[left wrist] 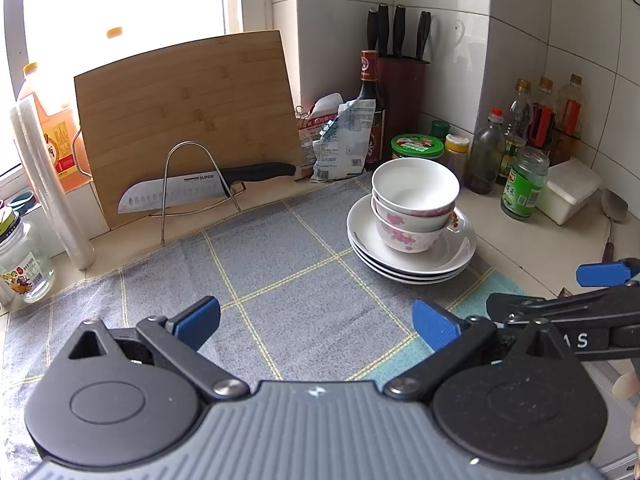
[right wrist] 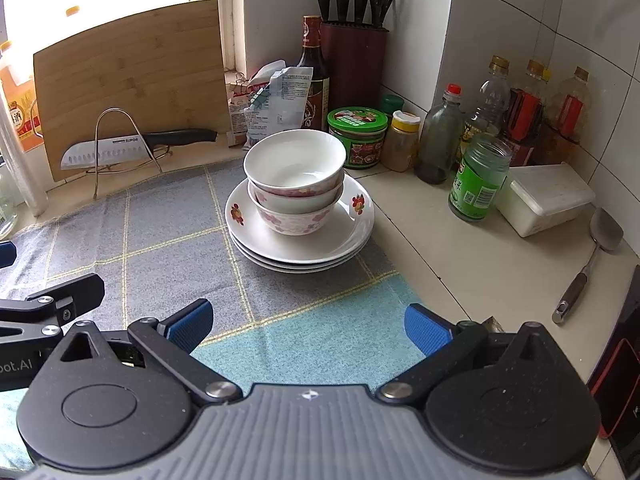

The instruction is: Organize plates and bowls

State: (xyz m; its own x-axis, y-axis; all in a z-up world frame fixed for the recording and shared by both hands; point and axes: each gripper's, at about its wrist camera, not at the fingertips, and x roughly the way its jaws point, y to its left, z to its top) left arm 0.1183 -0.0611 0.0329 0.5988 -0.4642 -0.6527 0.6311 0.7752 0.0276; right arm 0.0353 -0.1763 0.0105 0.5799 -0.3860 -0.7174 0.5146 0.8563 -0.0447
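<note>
Three nested white bowls (left wrist: 414, 200) (right wrist: 295, 178) with pink flowers sit on a stack of three white plates (left wrist: 460, 254) (right wrist: 348, 236) at the right edge of the grey checked cloth (left wrist: 280, 264) (right wrist: 160, 240). My left gripper (left wrist: 316, 322) hovers open over the cloth, well short of the stack and to its left. My right gripper (right wrist: 308, 326) is open too, nothing between its blue pads, with the stack straight ahead. Each gripper shows at the edge of the other's view.
A bamboo cutting board (left wrist: 188, 120) and a knife (left wrist: 200, 190) in a wire rack stand at the back left. Bottles and jars (right wrist: 480, 176), a knife block (right wrist: 354, 64), a white lidded box (right wrist: 548, 198) and a spatula (right wrist: 588, 264) crowd the corner and right counter.
</note>
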